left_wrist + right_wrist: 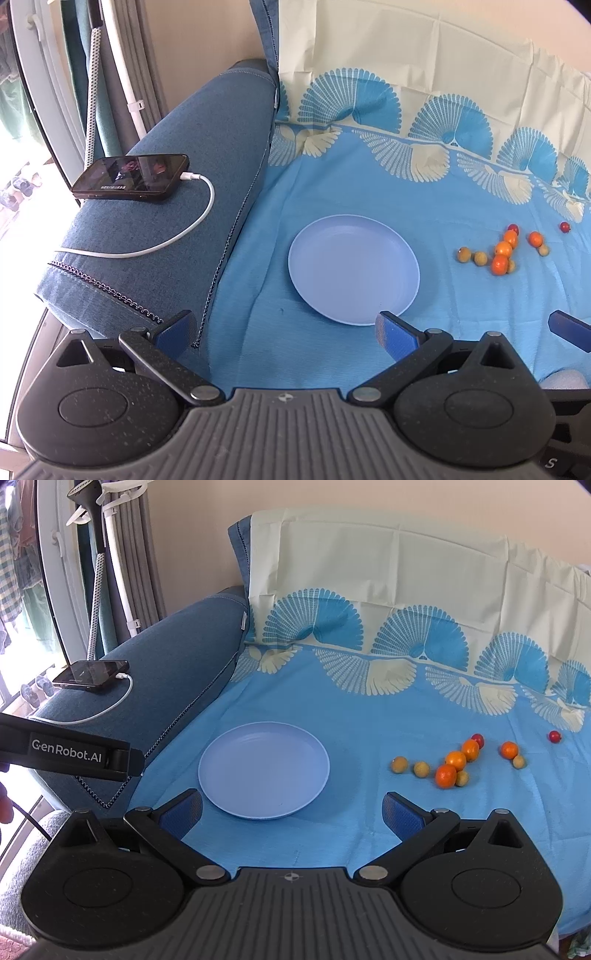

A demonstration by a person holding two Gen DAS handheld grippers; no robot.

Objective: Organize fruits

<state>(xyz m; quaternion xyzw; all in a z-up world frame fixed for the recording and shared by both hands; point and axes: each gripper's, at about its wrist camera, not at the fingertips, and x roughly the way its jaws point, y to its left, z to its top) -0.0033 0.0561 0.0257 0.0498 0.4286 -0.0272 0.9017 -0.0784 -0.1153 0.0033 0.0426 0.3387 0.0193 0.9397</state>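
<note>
A pale blue plate (pixel 314 280) (pixel 221 771) lies bare on the blue cloth. To its right is a loose cluster of small fruits: several oranges (pixel 499 264) (pixel 446 775), several tan round fruits (pixel 464 254) (pixel 399 765) and two red ones (pixel 564 226) (pixel 554 736). My left gripper (pixel 286 332) is open at the plate's near rim, holding nothing. My right gripper (pixel 291 812) is also open and holds nothing, just in front of the plate. The left gripper's body (pixel 74 755) shows at the left of the right wrist view.
A blue sofa armrest (pixel 207 147) on the left carries a phone (pixel 131 178) on a white charging cable (pixel 177 236). The cloth (pixel 406 59) runs up the backrest behind. A window and curtains (pixel 122 554) stand at the far left.
</note>
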